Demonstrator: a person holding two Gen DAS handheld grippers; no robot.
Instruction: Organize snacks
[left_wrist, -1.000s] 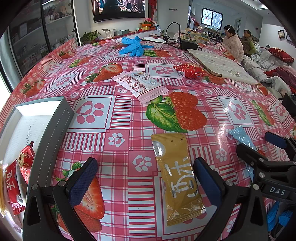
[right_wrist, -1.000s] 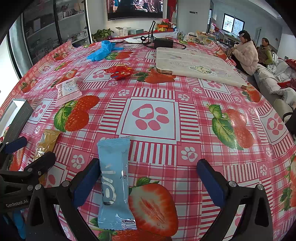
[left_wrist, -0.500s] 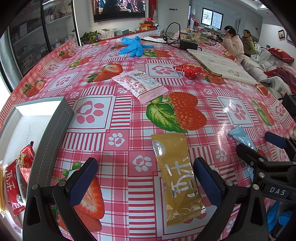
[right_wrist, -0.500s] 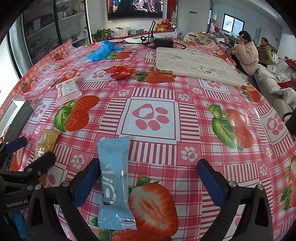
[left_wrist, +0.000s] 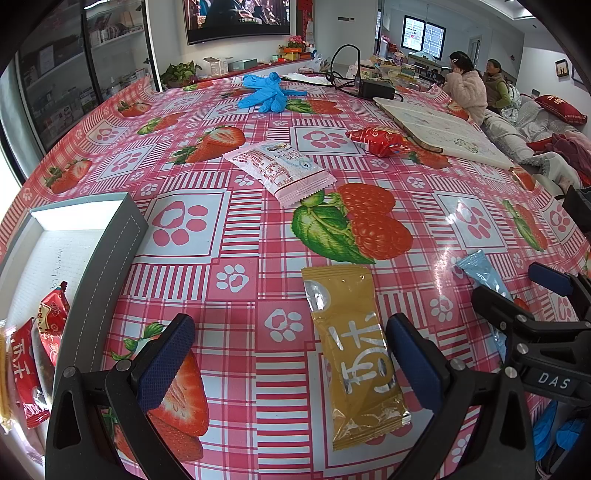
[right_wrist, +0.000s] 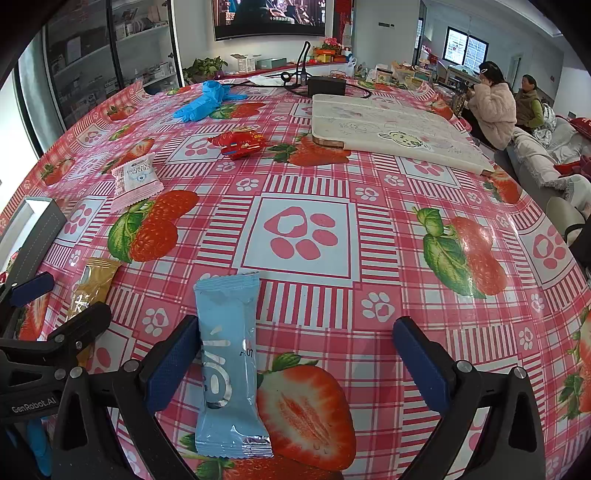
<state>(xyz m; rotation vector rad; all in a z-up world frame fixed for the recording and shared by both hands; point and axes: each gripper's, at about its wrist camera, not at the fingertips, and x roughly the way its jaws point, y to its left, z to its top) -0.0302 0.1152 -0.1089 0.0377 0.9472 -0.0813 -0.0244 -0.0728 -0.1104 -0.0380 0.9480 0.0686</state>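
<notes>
My left gripper is open and empty just above the table; a yellow snack packet lies flat between its fingers, close to the right one. My right gripper is open and empty; a light blue snack packet lies flat by its left finger. A grey storage box at the left holds red snack packets. A white-pink packet and a red packet lie farther out on the table.
The table has a red strawberry-print cloth. Blue gloves, a black adapter with cable and a white board lie at the far side. Two people sit beyond the table's right end.
</notes>
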